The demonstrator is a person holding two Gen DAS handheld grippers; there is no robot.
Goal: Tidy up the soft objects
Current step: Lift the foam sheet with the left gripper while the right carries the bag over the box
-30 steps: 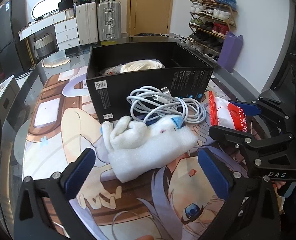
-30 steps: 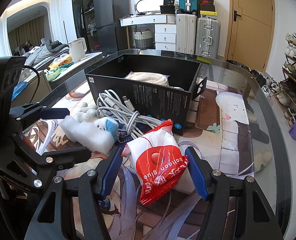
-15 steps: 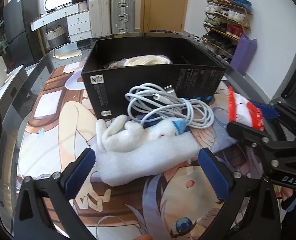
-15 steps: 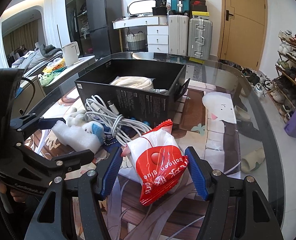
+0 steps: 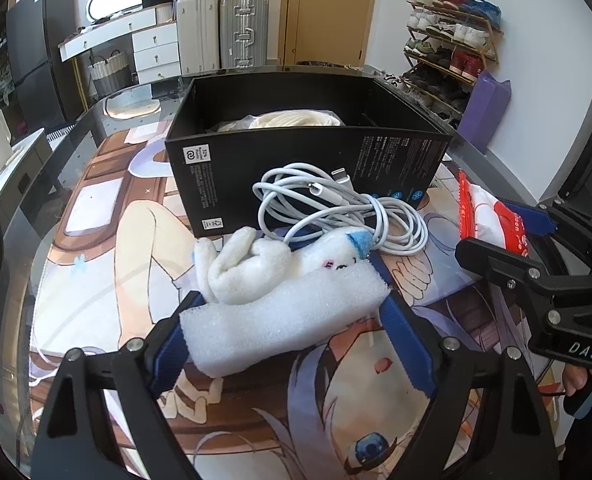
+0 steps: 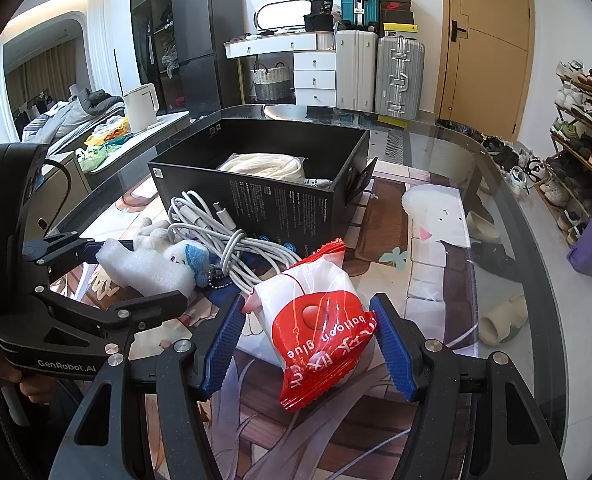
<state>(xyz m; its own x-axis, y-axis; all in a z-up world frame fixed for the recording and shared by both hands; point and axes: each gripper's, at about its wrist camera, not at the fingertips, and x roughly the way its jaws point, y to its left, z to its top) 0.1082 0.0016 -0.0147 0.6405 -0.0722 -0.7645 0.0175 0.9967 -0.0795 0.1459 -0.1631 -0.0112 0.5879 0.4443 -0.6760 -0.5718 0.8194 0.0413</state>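
A white foam block (image 5: 284, 320) lies on the printed mat, with a white plush toy (image 5: 264, 264) against its far side. My left gripper (image 5: 292, 324) is open, its blue pads at both ends of the foam. A coiled white cable (image 5: 335, 208) lies behind the toy, in front of a black box (image 5: 296, 168) that holds a cream bundle (image 5: 296, 120). My right gripper (image 6: 307, 344) is open around a red and white bag (image 6: 319, 320) marked balloon glue. The foam (image 6: 144, 268) and the cable (image 6: 232, 240) also show in the right wrist view.
The glass table (image 6: 503, 264) curves away at the right, with slippers on the floor below it. The box's open flap (image 6: 361, 180) sticks out to the right. Suitcases, drawers and a shoe rack stand far behind.
My left gripper has moved forward, so its pads now flank the foam block. The right gripper stays around the red bag, with the view shifted slightly.
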